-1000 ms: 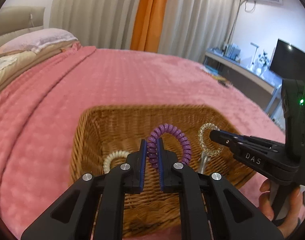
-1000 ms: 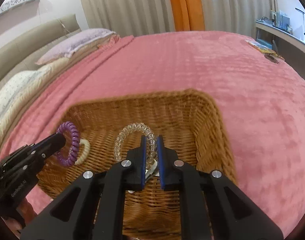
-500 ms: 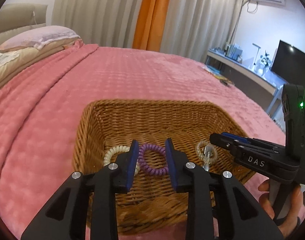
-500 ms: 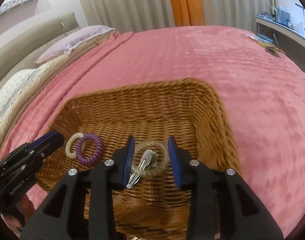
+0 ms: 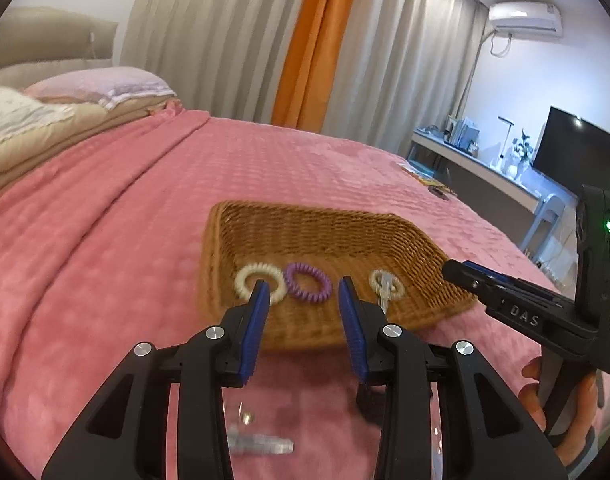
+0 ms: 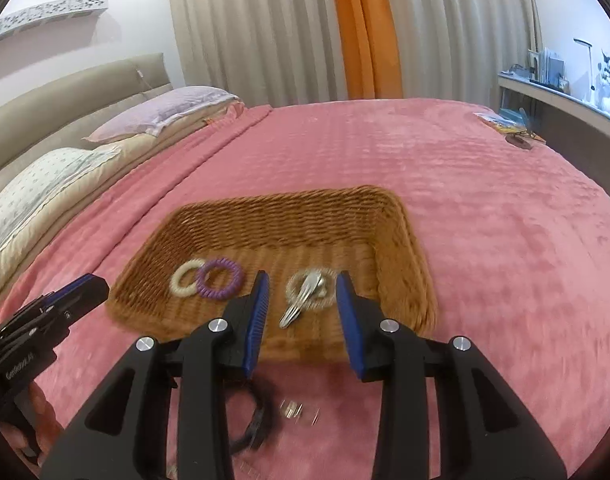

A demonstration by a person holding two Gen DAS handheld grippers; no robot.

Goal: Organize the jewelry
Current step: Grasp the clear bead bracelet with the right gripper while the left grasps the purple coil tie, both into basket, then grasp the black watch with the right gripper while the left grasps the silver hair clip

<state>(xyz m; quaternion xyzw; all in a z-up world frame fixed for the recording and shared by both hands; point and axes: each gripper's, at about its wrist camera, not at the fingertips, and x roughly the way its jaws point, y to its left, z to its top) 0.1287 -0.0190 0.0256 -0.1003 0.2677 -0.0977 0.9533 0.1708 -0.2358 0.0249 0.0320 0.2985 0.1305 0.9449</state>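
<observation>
Wicker basket [image 5: 409, 236] sits on a pink bedspread [image 5: 105, 240], seen from two gripper cameras looking down along their fingers. Inside the basket, near its front wall, lie three coiled hair ties. The cream tie [image 5: 260, 280] is on the left and touches the purple tie [image 5: 307, 282] beside it; in the right view the purple tie [image 6: 219, 278] overlaps the edge of the cream tie [image 6: 186, 281]. The clear tie [image 6: 311, 285] rests apart to the right, with a silver hair clip [image 6: 299, 302] lying across it.

The left gripper [image 5: 304, 289] hangs just in front of the basket, its blue-padded jaws opening, with nothing between them. The right gripper [image 6: 303, 280] is also parted and empty, in front of the clear tie and clip. A hand [image 5: 561, 396] holds the right gripper's handle at the right edge of the left view.

On the bedspread below the grippers lie more items, blurred: a black loop [image 6: 257, 420] and small clear or silvery pieces [image 6: 295, 407].
</observation>
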